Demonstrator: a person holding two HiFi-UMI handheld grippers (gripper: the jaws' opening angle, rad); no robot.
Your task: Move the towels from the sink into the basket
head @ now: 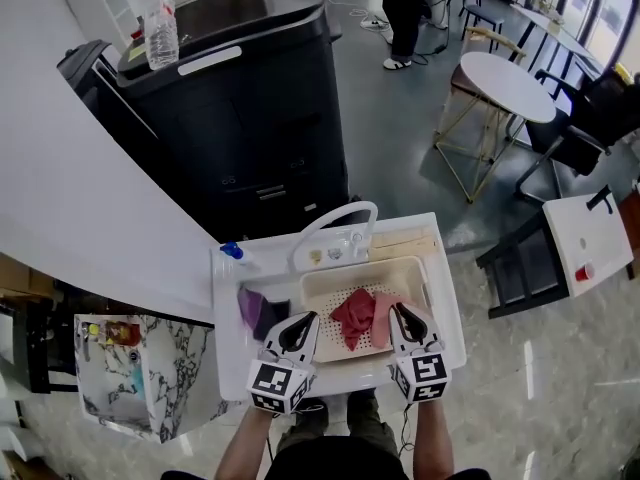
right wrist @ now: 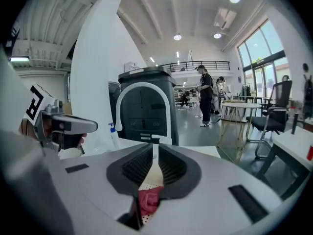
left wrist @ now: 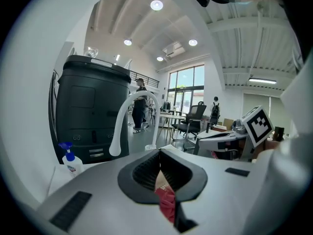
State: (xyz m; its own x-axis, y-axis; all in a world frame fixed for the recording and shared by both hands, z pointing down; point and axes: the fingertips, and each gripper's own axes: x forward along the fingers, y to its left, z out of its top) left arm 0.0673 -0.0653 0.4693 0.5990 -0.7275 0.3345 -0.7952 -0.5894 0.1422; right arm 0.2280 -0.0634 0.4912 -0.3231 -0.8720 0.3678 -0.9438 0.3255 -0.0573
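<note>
**Snagging or half-dropping the second towel**

Lying heaped in the basket (head: 370,265), the red towel (head: 358,318) sits between the two grippers, inside the walls as far as the head view shows. The purple towel (head: 258,311) lies in the sink (head: 224,303) to the left of the basket, just beside the left gripper (head: 307,319).

Both sets of fingers are pressed together or nearly so. In the left gripper view the tips meet. In the right gripper view only a sliver of a gap shows at the right gripper (right wrist: 155,148). In both, the red cloth seems to lie below in the basket, seen through the lower gap, not pinched at the tips.

The likely trouble is with the purple towel:
- **Fingers not spread:** brought down shut, they would push the cloth about the basin without taking it.
- **Shallow pinch:** a grip on one fold could let the towel slip free or drape over the basket's left wall, half in the sink.
- **Things nearby:** the faucet (head: 335,220) arches just behind, and a blue-capped bottle (head: 233,252) stands at the sink's back corner. A wide swing could catch either.
- **Red towel dragged out:** a careless pass of the left gripper could hook its near edge.
</note>
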